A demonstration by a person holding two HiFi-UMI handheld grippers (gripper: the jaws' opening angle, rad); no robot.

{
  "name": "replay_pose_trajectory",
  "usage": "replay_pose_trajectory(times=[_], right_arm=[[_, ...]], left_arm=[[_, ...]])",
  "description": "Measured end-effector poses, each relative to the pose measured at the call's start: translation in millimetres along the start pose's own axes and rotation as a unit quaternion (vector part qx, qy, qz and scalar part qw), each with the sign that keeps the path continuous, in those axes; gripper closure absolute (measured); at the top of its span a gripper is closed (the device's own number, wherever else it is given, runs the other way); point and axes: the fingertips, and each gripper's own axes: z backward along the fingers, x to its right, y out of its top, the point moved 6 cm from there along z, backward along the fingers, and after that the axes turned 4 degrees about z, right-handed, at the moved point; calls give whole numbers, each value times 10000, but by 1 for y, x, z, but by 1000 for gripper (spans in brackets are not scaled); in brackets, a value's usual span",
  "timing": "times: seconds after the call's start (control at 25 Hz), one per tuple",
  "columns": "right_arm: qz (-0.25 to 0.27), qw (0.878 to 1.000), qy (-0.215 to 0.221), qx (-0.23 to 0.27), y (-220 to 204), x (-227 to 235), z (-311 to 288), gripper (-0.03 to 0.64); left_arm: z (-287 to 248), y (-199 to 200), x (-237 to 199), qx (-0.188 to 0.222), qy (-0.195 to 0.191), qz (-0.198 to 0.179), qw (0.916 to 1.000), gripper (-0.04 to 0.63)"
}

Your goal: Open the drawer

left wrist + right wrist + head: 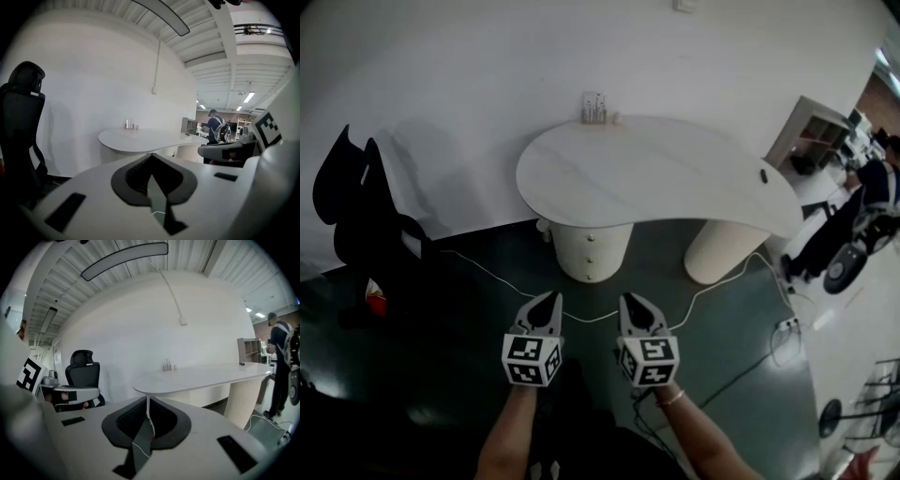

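Both tongs are narrow, tips together with nothing between them. The left tongs (547,302) and right tongs (630,302) hang side by side, a little apart, over the dark floor (441,356).

Straight ahead of them and well apart is the drawer (590,246). Its small knobs face the tongs from the front of a round pedestal (607,255). The curved near edge of the white counter (656,178) overhangs that pedestal and swings out past the right tongs to a second pedestal (720,251).

Open floor lies between the tongs and the drawer, crossed only by a thin white cable (487,274) just ahead of the tips. A black chair (366,225) stands far out beyond the left tongs, by the wall.
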Motion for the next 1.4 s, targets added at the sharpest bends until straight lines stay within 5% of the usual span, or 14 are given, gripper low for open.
replay_pose_trajectory(times=[0.4, 0.52, 0.76, 1.04, 1.4], right_arm=[[-153, 9980, -341, -506, 7, 2, -124, 608], [-190, 9967, -296, -731, 1, 3, -155, 528], [-110, 9941, -332, -1026, -18, 4, -213, 492], [73, 9888, -416, -1428, -52, 10, -264, 477], [403, 9893, -410, -1338, -86, 24, -298, 469]], left_arm=[[-81, 27, -83, -172, -250, 84, 9995, 592], [-99, 27, -101, -249, -308, 164, 9991, 592], [-132, 17, -131, -334, -342, 315, 9984, 592], [-159, -3, -149, -503, -317, 464, 9972, 592], [-180, -38, -159, -581, -85, 620, 9963, 592]])
